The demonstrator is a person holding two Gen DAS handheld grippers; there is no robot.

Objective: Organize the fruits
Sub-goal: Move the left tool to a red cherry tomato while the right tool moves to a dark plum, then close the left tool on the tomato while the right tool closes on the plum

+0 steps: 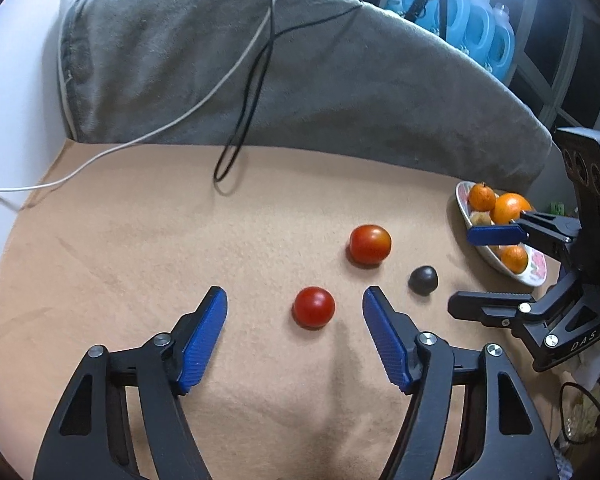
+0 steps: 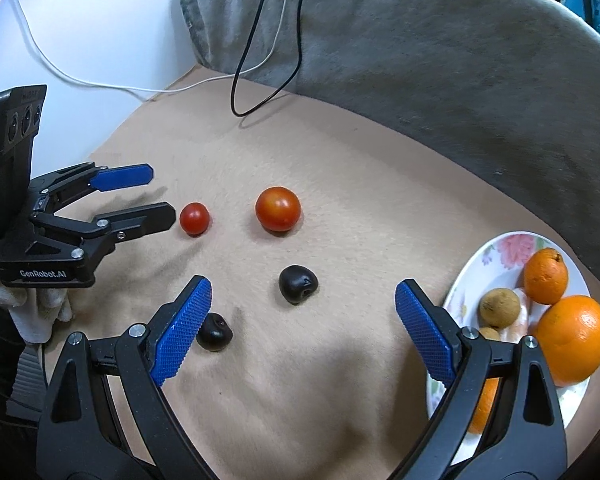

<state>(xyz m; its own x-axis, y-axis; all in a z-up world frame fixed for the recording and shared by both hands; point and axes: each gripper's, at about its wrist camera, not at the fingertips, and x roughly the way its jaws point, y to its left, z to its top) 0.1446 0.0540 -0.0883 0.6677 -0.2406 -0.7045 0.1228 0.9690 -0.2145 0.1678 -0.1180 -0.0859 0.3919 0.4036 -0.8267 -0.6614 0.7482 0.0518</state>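
The left claw [image 1: 295, 298] stands open over the tan surface [image 1: 140, 240], and the small red tomato [image 1: 314, 307] lies between its blue fingertips, touching neither. A larger tomato [image 1: 370, 244] sits just beyond it to the far right, and a dark fruit [image 1: 423, 280] lies right of that.

The right claw [image 2: 303, 290] is also open with nothing gripped. One dark fruit lies between its fingertips, slightly ahead of them and apart from both; a second dark fruit [image 2: 215, 332] rests just beside the inner face of its left finger [image 2: 182, 328], partly hidden by it.

To the right a flowered plate [image 2: 496, 248] holds oranges [image 2: 572, 340] and small brown fruits [image 2: 499, 307]. A grey cushion [image 2: 420, 60] lies along the far side, with cables [image 2: 260, 40] trailing over it.
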